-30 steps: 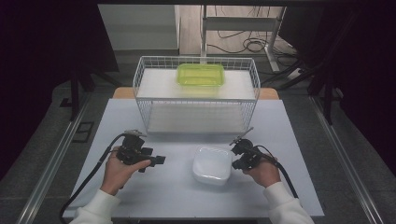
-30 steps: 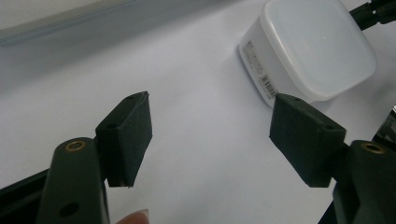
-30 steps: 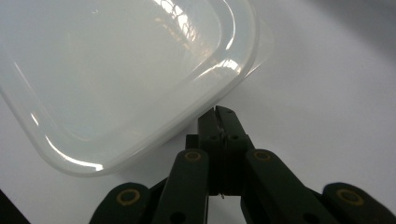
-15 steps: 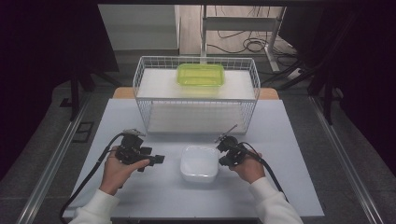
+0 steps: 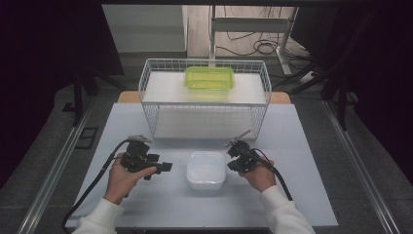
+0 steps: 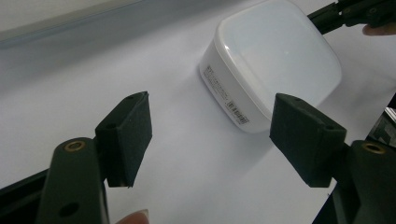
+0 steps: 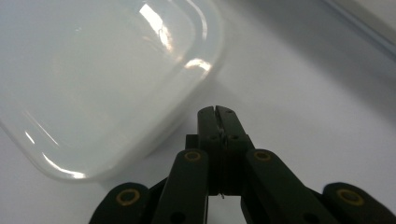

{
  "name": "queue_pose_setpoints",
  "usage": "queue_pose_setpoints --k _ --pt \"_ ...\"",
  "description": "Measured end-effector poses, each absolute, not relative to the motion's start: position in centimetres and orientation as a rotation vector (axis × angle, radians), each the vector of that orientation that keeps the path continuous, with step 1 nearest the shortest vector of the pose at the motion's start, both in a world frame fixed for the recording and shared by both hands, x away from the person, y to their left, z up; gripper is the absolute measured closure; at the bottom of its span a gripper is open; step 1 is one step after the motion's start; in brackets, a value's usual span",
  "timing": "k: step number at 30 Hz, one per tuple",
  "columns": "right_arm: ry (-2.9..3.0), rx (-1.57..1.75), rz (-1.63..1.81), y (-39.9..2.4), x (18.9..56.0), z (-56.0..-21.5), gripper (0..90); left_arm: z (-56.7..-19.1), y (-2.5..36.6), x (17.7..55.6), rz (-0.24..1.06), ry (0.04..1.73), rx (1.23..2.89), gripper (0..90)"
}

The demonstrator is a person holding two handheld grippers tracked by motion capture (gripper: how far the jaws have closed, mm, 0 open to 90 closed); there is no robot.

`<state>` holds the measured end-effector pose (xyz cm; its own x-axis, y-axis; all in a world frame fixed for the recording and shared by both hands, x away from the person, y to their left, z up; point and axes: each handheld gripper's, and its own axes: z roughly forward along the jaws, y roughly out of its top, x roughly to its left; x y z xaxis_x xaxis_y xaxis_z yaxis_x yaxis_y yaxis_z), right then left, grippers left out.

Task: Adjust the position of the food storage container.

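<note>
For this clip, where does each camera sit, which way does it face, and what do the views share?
High view: above the person's side, looking forward and down on the table; both hands and forearms show.
Left gripper view: rides the left gripper, jaws open, facing the white container.
Right gripper view: rides the right gripper, jaws shut beside the container.
Shared: all three views show the white container.

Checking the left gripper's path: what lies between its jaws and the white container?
Only bare table. In the left gripper view, nothing sits between the left gripper, jaws wide apart, and the white container; the high view agrees.
</note>
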<state>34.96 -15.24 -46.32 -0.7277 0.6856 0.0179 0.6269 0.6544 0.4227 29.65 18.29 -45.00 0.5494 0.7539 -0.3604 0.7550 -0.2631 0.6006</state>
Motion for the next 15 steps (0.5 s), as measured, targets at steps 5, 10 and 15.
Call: queue_pose_setpoints --k 5,10,15 --pt "2.618 1.139 0.706 -17.3 34.1 -45.3 64.2 -45.1 18.5 29.6 -0.017 1.214 2.0 28.4" --pt "2.565 1.223 0.879 -19.5 32.8 -44.2 39.8 -44.9 18.7 29.5 -0.028 1.218 1.964 28.6" --pt "2.521 1.303 1.06 -21.6 32.1 -43.5 31.2 -44.9 18.7 29.4 -0.006 1.225 1.966 28.6"
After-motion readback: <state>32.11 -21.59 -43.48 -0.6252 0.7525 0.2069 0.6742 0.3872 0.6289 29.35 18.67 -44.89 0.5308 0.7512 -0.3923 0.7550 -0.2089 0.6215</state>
